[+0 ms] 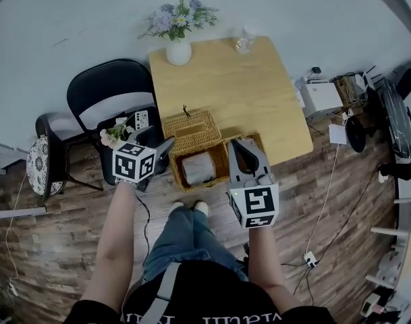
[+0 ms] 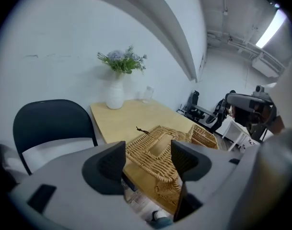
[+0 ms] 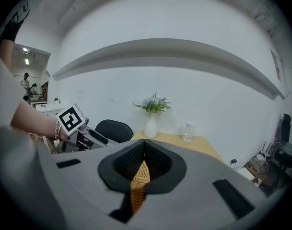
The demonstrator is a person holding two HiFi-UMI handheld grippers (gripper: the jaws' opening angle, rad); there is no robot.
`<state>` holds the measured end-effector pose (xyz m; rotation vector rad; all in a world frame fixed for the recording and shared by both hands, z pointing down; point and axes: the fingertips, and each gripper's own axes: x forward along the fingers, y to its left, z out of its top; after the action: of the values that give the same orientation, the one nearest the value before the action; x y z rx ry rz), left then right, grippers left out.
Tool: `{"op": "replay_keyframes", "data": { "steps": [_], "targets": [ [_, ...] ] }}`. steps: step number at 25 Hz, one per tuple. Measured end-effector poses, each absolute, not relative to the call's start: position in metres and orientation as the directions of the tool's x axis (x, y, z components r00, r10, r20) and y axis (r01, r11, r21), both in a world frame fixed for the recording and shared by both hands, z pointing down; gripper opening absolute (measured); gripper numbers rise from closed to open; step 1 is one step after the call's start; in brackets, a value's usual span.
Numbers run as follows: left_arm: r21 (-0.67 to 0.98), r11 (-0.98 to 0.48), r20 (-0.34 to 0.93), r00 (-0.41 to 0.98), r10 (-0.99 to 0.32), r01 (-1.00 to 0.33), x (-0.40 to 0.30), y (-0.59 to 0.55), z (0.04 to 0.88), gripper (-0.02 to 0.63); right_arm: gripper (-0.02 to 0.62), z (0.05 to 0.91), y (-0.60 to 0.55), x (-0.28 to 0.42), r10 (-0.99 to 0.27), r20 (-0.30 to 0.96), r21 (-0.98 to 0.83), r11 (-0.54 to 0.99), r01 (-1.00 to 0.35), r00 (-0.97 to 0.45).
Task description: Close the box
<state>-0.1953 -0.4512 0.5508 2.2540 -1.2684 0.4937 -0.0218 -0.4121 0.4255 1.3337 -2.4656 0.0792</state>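
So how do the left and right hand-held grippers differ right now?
The left hand-held gripper is open, the wicker lid ahead of its jaws, ungripped; the right hand-held gripper is shut on the rim of the wicker box. The left is by the lid, the right at the box's right side. Both are at the table's near edge.

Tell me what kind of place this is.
Probably a lab or office corner staged as a home: a wooden table with a flower vase and wicker box, yet cables and equipment crowd the floor alongside.
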Motion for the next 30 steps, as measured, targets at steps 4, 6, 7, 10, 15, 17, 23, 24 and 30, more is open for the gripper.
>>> {"op": "replay_keyframes", "data": {
  "steps": [4,6,7,10,15,17,23,24,30],
  "targets": [
    [0.285,-0.474,0.577,0.544,-0.609,-0.833,-0.198,-0.466,0.571,0.301,0.015,0.431,-0.41,-0.029,-0.804,0.337,0.143,0.559,-0.817,-0.491],
    [0.323,-0.475,0.588,0.567,-0.577,-0.819,-0.197,-0.474,0.58,0.301,0.015,0.437,-0.407,-0.027,-0.806,0.35,0.145,0.55,-0.822,-0.478],
    [0.342,-0.471,0.595,0.575,-0.561,-0.813,-0.197,-0.476,0.585,0.301,0.015,0.439,-0.405,-0.026,-0.807,0.357,0.143,0.545,-0.826,-0.471],
    [0.411,-0.441,0.616,0.599,-0.512,-0.798,-0.198,-0.48,0.598,0.299,0.015,0.447,-0.399,-0.02,-0.812,0.376,0.143,0.526,-0.838,-0.446],
    [0.64,-0.299,0.551,0.694,-0.463,-0.708,-0.2,-0.491,0.611,0.295,0.015,0.449,-0.398,-0.01,-0.832,0.387,0.158,0.484,-0.861,-0.397],
    [0.729,-0.224,0.509,0.732,-0.453,-0.646,-0.2,-0.495,0.614,0.295,0.015,0.451,-0.396,-0.008,-0.835,0.395,0.162,0.473,-0.866,-0.383],
    [0.823,-0.116,0.456,0.77,-0.447,-0.556,-0.201,-0.499,0.627,0.214,0.015,0.457,-0.388,-0.006,-0.84,0.416,0.173,0.448,-0.877,-0.347],
    [0.822,-0.12,0.451,0.766,-0.458,-0.556,-0.203,-0.501,0.626,0.17,0.015,0.456,-0.388,-0.007,-0.84,0.418,0.176,0.448,-0.876,-0.346],
    [0.801,-0.203,0.419,0.769,-0.483,-0.564,-0.206,-0.504,0.61,0.128,0.015,0.456,-0.385,-0.019,-0.837,0.424,0.188,0.454,-0.871,-0.345]
  ]
}}
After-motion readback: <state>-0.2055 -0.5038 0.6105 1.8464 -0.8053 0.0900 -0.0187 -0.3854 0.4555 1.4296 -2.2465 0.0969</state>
